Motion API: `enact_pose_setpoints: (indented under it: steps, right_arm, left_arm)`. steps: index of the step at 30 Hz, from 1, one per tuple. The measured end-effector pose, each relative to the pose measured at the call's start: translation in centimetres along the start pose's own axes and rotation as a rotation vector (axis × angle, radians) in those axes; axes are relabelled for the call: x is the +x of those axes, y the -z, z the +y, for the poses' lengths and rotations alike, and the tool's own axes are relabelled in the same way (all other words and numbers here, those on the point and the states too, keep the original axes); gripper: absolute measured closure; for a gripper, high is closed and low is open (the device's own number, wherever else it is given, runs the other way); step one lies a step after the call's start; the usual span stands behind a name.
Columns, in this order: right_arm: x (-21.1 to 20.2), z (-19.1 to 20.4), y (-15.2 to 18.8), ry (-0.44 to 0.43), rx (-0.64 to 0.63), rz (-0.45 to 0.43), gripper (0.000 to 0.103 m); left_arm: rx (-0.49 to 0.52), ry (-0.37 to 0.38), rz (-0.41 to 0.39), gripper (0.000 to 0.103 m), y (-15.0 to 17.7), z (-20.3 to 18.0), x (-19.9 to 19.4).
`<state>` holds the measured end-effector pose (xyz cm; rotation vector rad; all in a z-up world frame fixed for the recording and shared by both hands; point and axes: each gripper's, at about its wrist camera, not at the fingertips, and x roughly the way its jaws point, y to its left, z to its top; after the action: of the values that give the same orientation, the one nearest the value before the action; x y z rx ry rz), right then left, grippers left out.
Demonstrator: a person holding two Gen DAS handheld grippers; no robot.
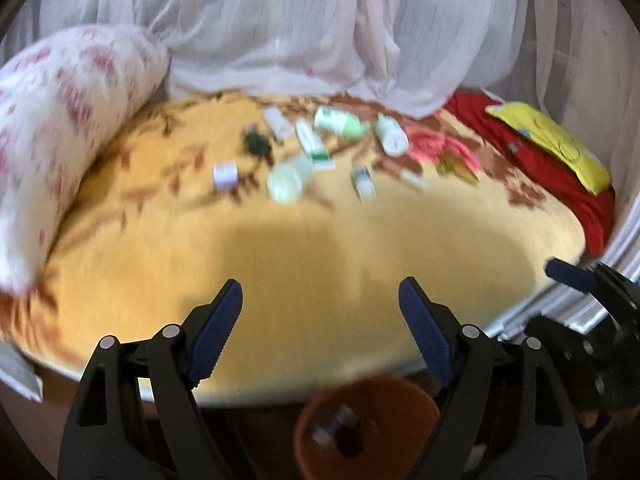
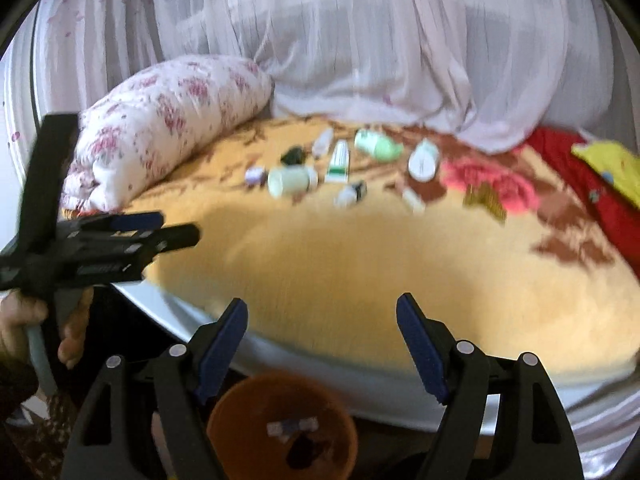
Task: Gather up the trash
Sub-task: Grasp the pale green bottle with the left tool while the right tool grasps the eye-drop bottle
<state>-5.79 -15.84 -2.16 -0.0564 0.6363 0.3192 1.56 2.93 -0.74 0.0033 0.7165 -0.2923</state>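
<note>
Several pieces of trash lie on the yellow blanket [image 1: 320, 264] at the far side: a pale green jar [image 1: 286, 184] [image 2: 290, 180], a white-green tube [image 1: 314, 146] [image 2: 338, 162], a green bottle [image 1: 340, 122] [image 2: 378, 144], a white bottle [image 1: 392, 136] [image 2: 423, 160] and a small lilac pot [image 1: 225, 175] [image 2: 255, 176]. An orange bin [image 1: 366, 430] [image 2: 282, 426] stands on the floor below both grippers, with small scraps inside. My left gripper [image 1: 320, 304] [image 2: 168, 228] is open and empty. My right gripper [image 2: 322, 320] [image 1: 570, 276] is open and empty too.
A rolled floral quilt [image 1: 60, 140] [image 2: 160, 120] lies at the bed's left. White netting [image 1: 320, 32] hangs behind. A red cloth [image 1: 552, 172] with a yellow pillow [image 1: 552, 140] lies at the right. A hand [image 2: 40, 328] grips the left tool's handle.
</note>
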Motion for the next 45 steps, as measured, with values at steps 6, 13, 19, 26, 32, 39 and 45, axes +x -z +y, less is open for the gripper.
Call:
enact_pose_setpoints:
  steps: [6, 13, 19, 26, 32, 39, 45]
  right_arm:
    - [1.2, -0.6, -2.0, -0.015, -0.007, -0.036, 0.027]
    - [2.7, -1.4, -2.0, -0.021, 0.007, -0.021, 0.027]
    - [3.9, -2.4, -1.7, -0.015, 0.032, 0.004, 0.027]
    - [5.2, -2.8, -2.0, -0.014, 0.049, 0.021, 0.027]
    - [7.2, -2.6, -4.7, -0.007, 0.026, 0.023, 0.027]
    - [13.8, -2.8, -9.6, 0.027, 0.029, 0.078, 0.027]
    - [20.4, -2.6, -12.4, 0.095, 0.016, 0.213, 0.028]
  left_arm:
    - [0.089, -0.035, 0.0, 0.024, -5.0, 0.6, 6.2]
    - [0.121, -0.058, 0.107, 0.024, -8.3, 1.7, 13.9]
    - [0.139, -0.072, 0.195, 0.025, -9.4, 1.6, 18.2]
    - [0.058, -0.051, 0.173, 0.06, -9.0, 2.7, 16.9]
    - [-0.016, -0.048, 0.107, 0.06, -7.5, 3.7, 12.3]
    - [-0.014, -0.039, 0.039, 0.061, -3.9, 3.3, 6.7]
    - [-0.025, -0.007, 0.034, 0.061, -1.2, 3.2, 4.2]
